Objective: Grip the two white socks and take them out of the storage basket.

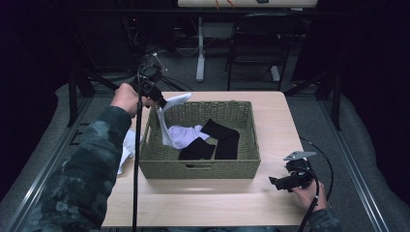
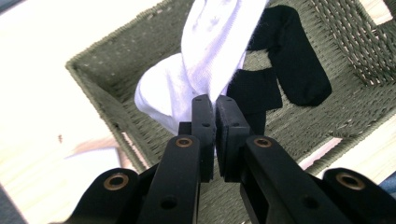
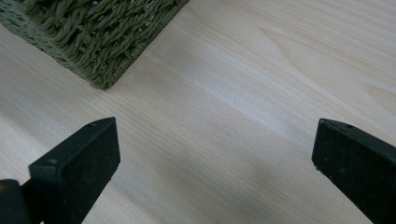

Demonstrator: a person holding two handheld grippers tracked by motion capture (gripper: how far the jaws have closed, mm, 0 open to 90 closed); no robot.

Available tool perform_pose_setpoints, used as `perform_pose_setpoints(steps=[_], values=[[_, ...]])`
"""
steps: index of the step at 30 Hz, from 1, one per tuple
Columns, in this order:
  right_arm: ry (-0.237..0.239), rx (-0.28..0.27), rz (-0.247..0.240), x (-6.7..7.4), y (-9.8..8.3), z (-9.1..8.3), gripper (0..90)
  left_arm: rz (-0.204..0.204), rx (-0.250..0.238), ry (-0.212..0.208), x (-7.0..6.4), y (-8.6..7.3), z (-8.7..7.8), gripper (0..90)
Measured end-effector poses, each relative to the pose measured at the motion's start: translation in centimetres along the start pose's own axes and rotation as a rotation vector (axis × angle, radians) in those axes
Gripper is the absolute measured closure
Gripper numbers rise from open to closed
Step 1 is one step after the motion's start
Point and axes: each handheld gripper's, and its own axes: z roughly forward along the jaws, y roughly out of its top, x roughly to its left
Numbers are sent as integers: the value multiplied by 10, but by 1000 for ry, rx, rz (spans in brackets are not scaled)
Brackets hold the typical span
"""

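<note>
Both left fingers (image 2: 204, 122) are clamped on the white sock (image 2: 212, 51); lift until its toe below them clears the basket (image 1: 199, 169) rim, right gripper (image 3: 212, 154) spread wide.

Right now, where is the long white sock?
In the high view the white sock hangs from the left gripper, whose jaws pinch it, over the left end of the wicker basket, beside the black socks.

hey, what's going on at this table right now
A person is pulling socks out of a woven basket using two handheld grippers. The left gripper is shut on a white sock and holds it up above the basket's left end, its lower part hanging inside. Black socks lie in the basket, and white fabric lies on the table left of it. The right gripper rests open over bare table.
</note>
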Motion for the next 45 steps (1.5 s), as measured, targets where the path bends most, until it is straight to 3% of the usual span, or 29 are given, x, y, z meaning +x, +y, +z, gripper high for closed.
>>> perform_pose_setpoints(steps=[10, 14, 29, 37, 45], values=[[4, -7, 3, 0, 0, 0, 4, -2, -42, 38, 3, 3, -39, 874], [-5, 0, -4, 0, 0, 0, 4, -17, -59, 66, 11, -1, -56, 875], [-5, 2, -5, 1, 0, 1, 4, -116, -91, 118, 56, -47, -93, 874], [-12, 4, -5, 1, 0, 0, 4, -189, -62, 143, 84, -81, -83, 874], [-9, 3, 2, 1, 0, 0, 4, -252, 12, 133, 106, -112, -41, 874]])
